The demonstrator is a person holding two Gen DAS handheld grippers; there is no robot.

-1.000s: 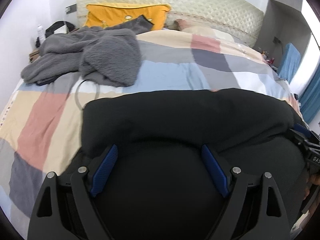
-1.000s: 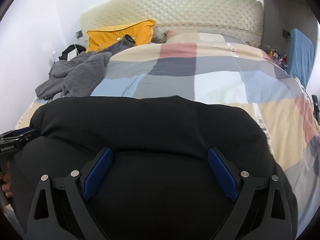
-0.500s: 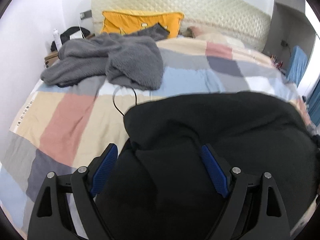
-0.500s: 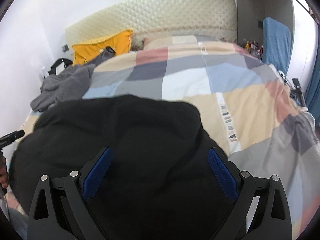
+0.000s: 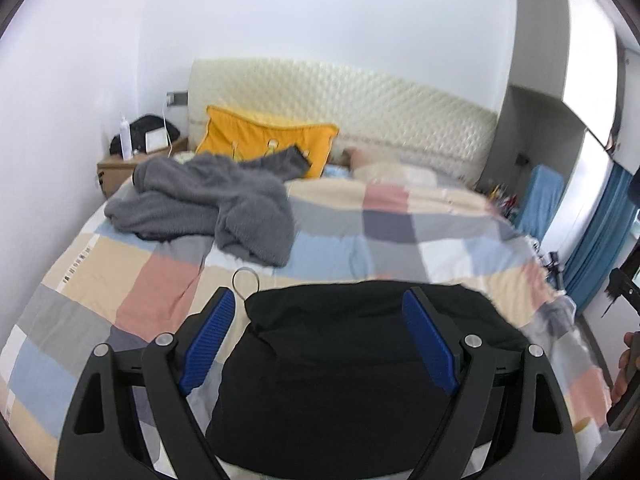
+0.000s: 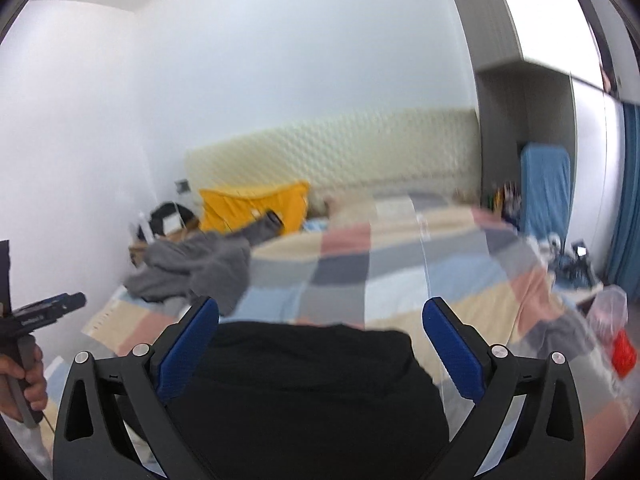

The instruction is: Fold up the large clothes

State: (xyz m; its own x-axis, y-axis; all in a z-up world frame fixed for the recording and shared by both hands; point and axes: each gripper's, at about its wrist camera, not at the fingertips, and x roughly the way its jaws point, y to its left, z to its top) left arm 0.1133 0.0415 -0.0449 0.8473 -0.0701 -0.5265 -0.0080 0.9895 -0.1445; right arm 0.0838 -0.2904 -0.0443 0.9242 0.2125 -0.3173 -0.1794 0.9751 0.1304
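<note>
A black garment [image 5: 340, 380] lies as a folded bundle on the checked duvet [image 5: 152, 280] near the bed's front edge; it also fills the low middle of the right wrist view [image 6: 304, 392]. My left gripper [image 5: 318, 300] hovers above it, open, its blue pads clear of the cloth. My right gripper [image 6: 320, 308] is also raised over it, and its jaws are opening with nothing pressed between them. A hand [image 6: 24, 376] holds the left gripper's handle at the left edge of the right wrist view.
A crumpled grey fleece garment [image 5: 208, 204] lies at the bed's far left, by a yellow pillow [image 5: 264, 140] and quilted headboard [image 5: 360, 96]. A wire hanger hook [image 5: 246, 280] shows beside the black bundle. Nightstand [image 5: 120, 168] far left; blue curtain [image 5: 600, 240] and plastic bag [image 6: 612, 320] right.
Both grippers have risen and drawn back from the black garment, which now looks smaller and lower in both views. Much more wall shows. The right jaws stand slightly wider.
</note>
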